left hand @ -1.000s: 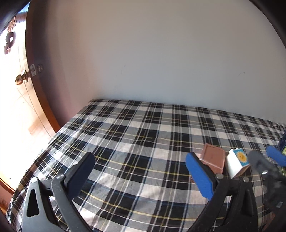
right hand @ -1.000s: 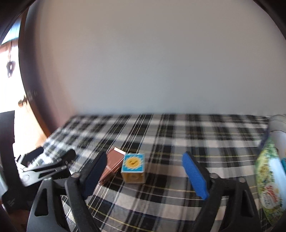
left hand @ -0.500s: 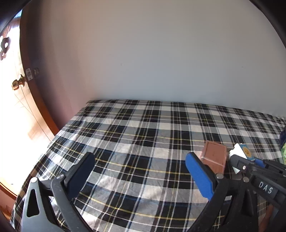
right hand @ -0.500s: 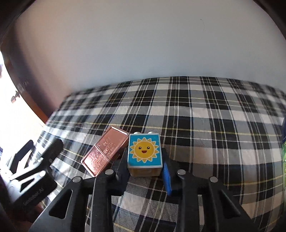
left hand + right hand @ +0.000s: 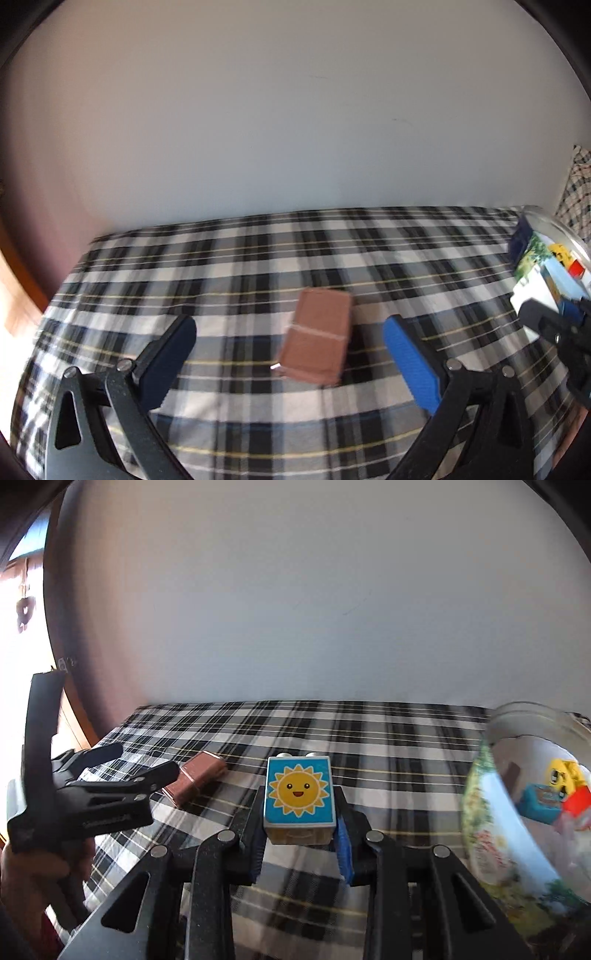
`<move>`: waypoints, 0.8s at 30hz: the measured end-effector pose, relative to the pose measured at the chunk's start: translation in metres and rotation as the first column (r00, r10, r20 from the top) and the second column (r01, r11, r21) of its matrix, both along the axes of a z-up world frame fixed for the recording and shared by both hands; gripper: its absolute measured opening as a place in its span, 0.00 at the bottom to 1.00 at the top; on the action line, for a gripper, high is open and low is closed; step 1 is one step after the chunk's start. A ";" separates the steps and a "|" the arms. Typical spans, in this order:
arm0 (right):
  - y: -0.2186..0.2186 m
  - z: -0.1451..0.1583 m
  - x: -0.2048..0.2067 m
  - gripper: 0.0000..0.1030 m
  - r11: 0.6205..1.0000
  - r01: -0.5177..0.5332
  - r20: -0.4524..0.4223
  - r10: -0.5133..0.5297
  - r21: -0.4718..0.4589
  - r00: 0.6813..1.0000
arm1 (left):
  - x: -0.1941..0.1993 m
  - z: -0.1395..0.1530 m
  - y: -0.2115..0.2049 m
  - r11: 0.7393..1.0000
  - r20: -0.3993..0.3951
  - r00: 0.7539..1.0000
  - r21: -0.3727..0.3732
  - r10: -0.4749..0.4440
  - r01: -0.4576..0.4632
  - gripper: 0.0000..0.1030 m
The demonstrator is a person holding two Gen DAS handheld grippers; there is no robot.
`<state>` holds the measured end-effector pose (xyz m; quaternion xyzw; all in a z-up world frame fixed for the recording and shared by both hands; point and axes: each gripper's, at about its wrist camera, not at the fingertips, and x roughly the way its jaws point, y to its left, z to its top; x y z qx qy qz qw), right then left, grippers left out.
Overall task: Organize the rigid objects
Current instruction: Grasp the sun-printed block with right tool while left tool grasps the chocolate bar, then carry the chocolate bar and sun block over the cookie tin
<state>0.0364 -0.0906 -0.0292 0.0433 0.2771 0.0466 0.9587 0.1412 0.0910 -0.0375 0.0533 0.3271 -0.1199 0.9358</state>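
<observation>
My right gripper (image 5: 300,843) is shut on a toy block with a sun face on blue (image 5: 298,797) and holds it above the plaid bed. A clear jar (image 5: 532,812) with several toy pieces inside stands close to its right. A copper-brown bar (image 5: 316,345) lies flat on the plaid cover, and my left gripper (image 5: 288,354) is open with the bar between and just beyond its fingertips. In the right wrist view the bar (image 5: 195,782) lies at left, with the left gripper (image 5: 125,768) around its near end. The right gripper (image 5: 554,328) shows at the left view's right edge.
The plaid bed cover (image 5: 229,266) ends at a white wall behind. A wooden door frame (image 5: 70,716) and bright doorway lie to the left. The jar also shows at the right edge of the left wrist view (image 5: 546,258). A plaid pillow (image 5: 576,192) sits at far right.
My right gripper closed on the sun block and lifted it toward the jar. My left gripper swung right, so the brown bar now lies between its open fingers.
</observation>
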 end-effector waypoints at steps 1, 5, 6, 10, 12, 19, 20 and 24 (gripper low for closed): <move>-0.003 0.000 -0.001 0.33 1.000 0.003 -0.002 -0.003 0.006 1.000 | 0.004 -0.002 -0.006 1.000 -0.016 1.000 0.012 -0.003 0.003 0.99; -0.012 -0.001 0.000 0.33 0.999 0.000 -0.023 0.001 0.039 1.000 | 0.026 -0.013 -0.022 0.997 -0.093 0.996 0.081 -0.008 0.015 0.85; -0.008 -0.002 0.000 0.33 0.999 -0.001 -0.022 0.002 0.041 1.000 | 0.033 -0.017 -0.025 0.995 -0.121 0.993 0.096 -0.001 0.013 0.83; -0.009 0.000 -0.002 0.33 0.999 -0.018 -0.015 0.018 0.036 1.000 | 0.044 -0.025 -0.028 0.995 -0.187 0.982 0.100 0.026 -0.007 0.77; -0.009 0.000 -0.004 0.33 0.999 -0.024 -0.016 0.024 0.031 1.000 | 0.043 -0.026 -0.026 0.998 -0.204 0.979 0.067 0.025 -0.012 0.76; -0.012 0.001 -0.002 0.33 0.999 -0.020 -0.026 0.021 0.044 0.999 | 0.038 -0.024 -0.022 1.000 -0.227 0.974 -0.024 -0.010 0.005 0.47; -0.013 0.000 0.000 0.33 0.999 -0.019 -0.029 0.020 0.049 0.999 | 0.037 -0.023 -0.023 1.000 -0.226 0.974 -0.024 -0.007 0.002 0.46; -0.015 0.001 0.001 0.33 0.998 -0.007 -0.019 0.008 0.061 1.000 | 0.026 -0.022 -0.025 0.999 -0.204 0.979 -0.020 0.023 -0.028 0.44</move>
